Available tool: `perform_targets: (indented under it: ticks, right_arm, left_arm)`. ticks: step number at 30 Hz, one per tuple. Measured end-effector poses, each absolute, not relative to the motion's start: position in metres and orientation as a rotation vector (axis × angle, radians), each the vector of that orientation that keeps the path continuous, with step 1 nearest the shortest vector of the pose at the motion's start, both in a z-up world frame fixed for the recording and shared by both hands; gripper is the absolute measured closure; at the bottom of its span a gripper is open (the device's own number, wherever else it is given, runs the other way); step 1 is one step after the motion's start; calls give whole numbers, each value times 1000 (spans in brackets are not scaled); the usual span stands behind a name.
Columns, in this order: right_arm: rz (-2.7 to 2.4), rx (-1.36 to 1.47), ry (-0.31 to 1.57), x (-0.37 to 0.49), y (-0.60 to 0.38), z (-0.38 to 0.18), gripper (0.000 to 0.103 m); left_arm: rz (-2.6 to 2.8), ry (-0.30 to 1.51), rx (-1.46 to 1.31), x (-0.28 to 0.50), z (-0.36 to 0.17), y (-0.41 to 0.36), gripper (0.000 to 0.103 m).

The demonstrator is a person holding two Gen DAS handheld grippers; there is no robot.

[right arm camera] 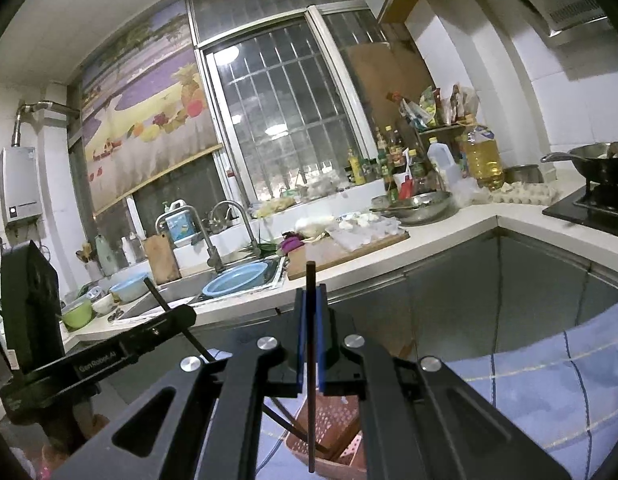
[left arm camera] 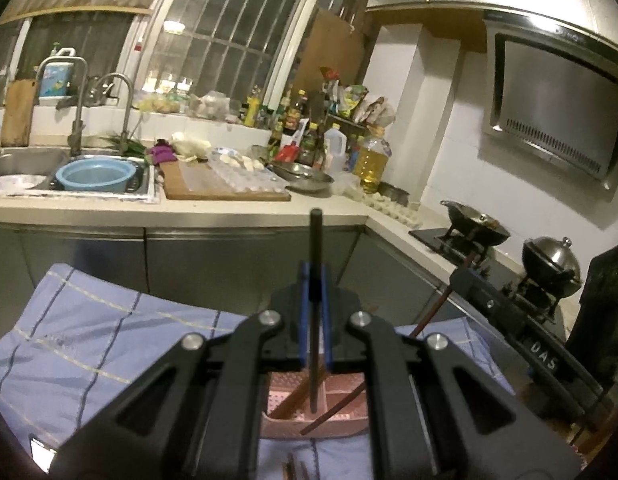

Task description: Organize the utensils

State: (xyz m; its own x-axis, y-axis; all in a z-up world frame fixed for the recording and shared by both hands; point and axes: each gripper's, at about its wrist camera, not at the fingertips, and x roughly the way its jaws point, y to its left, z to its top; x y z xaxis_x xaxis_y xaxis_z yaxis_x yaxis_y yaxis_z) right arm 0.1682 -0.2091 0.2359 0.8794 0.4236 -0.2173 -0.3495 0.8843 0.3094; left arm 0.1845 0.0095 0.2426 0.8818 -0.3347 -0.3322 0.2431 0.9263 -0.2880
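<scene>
My left gripper (left arm camera: pixel 313 280) is shut on a dark chopstick (left arm camera: pixel 316 240) that stands nearly upright between its blue pads. Its lower end hangs over a pink perforated utensil holder (left arm camera: pixel 283 420), which sits on a blue checked cloth (left arm camera: pixel 89 340). A brown chopstick (left arm camera: pixel 293 400) leans inside the holder. To the right, my right gripper (left arm camera: pixel 467 276) grips a reddish-brown chopstick (left arm camera: pixel 429 316) that slants down toward the holder. In the right wrist view, my right gripper (right arm camera: pixel 310 300) pinches its chopstick (right arm camera: pixel 310 400) above the holder (right arm camera: pixel 333 416). My left gripper (right arm camera: pixel 177 316) is at the left with its chopstick (right arm camera: pixel 157 296).
A few loose chopsticks (left arm camera: pixel 293 468) lie on the cloth in front of the holder. Behind runs a steel-fronted counter (left arm camera: pixel 229 208) with a sink, a blue basin (left arm camera: pixel 95 174), a cutting board (left arm camera: pixel 213 188) and bottles. A stove with a wok (left arm camera: pixel 477 224) and a lidded pot (left arm camera: pixel 551 264) stands at the right.
</scene>
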Motion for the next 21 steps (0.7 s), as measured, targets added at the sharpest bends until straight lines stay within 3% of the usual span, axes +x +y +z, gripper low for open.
perform_targets:
  ticks: [21]
  right_arm:
    - [382,312,235,211,-217,245,98]
  left_arm:
    - [-248,362,-201,201,227,2,98]
